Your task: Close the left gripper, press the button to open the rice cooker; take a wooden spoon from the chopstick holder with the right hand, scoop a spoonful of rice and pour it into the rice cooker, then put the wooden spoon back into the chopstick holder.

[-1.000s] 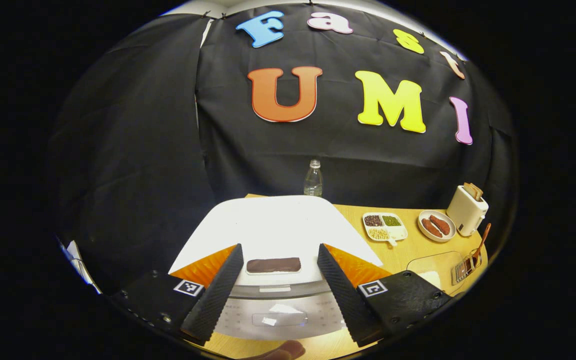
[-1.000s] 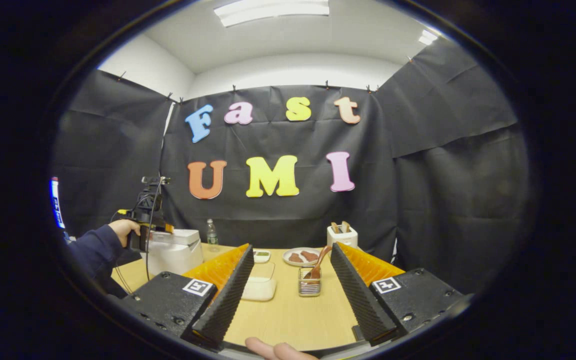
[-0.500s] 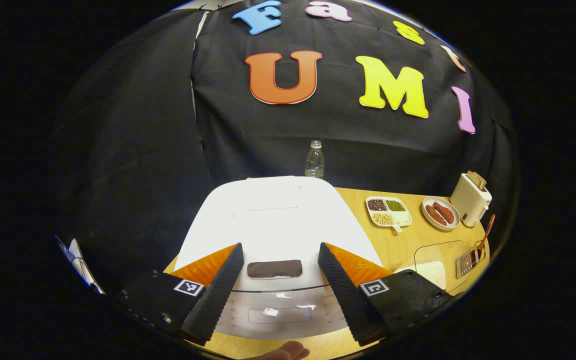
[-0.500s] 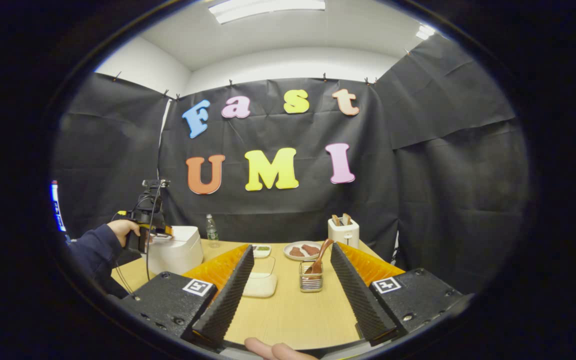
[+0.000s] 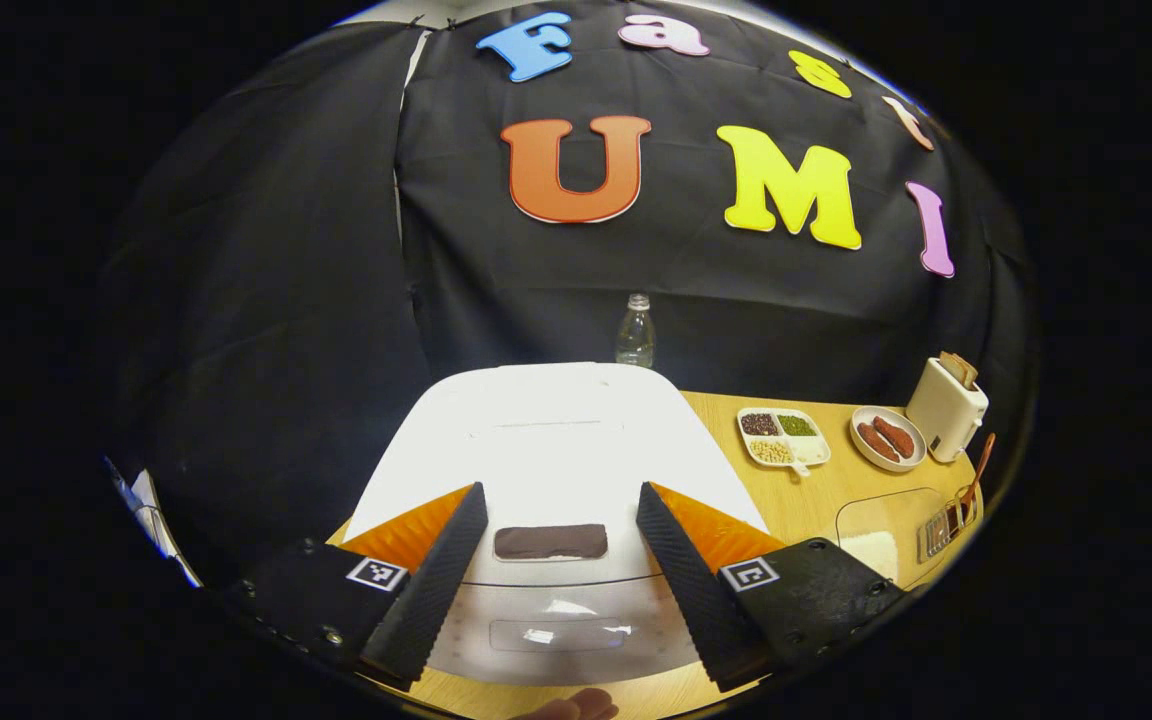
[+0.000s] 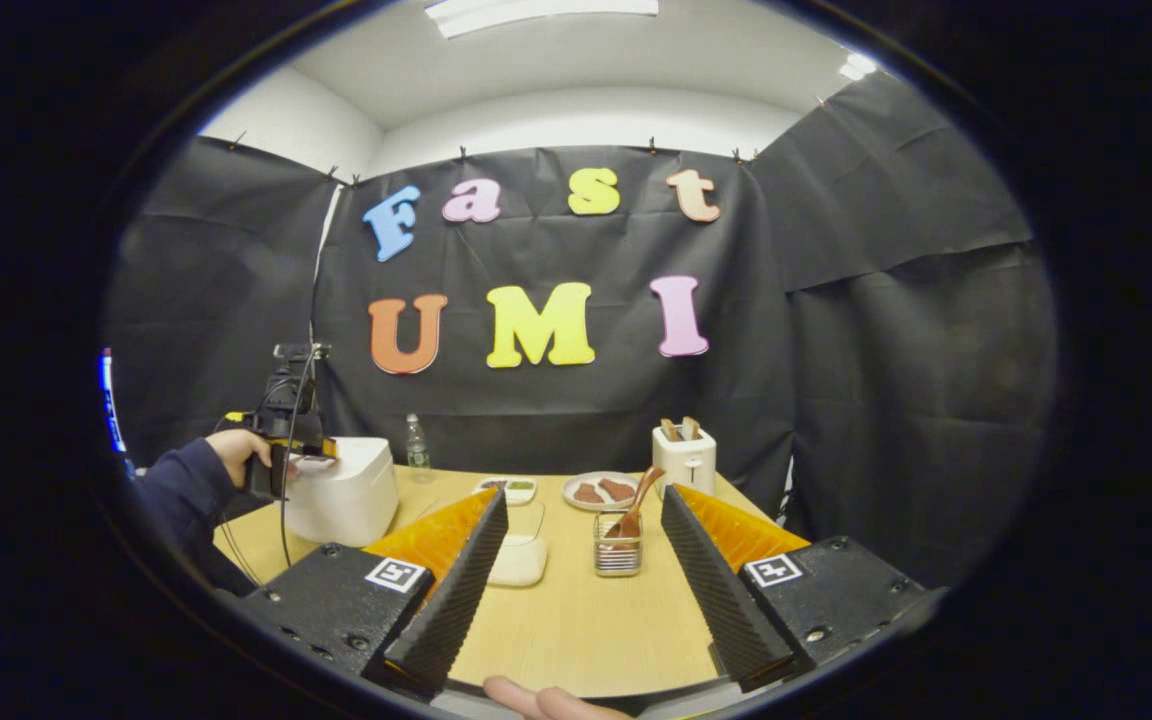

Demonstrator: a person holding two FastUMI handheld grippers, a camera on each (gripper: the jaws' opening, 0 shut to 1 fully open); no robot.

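**Left gripper poised over the cooker's button**

The left gripper (image 5: 551, 570) hangs spread apart, fingers flanking the dark button (image 5: 550, 541) on the closed rice cooker (image 5: 546, 440); it must shut before pressing. The right gripper (image 6: 586, 590) waits agape, facing the wooden spoon (image 6: 633, 505) in its chopstick holder (image 6: 618, 556).

Ceiling strip lights (image 6: 541, 14) brighten my booth; glare whitens the white boxy rice cooker (image 5: 551, 440); fisheye bends the edges.
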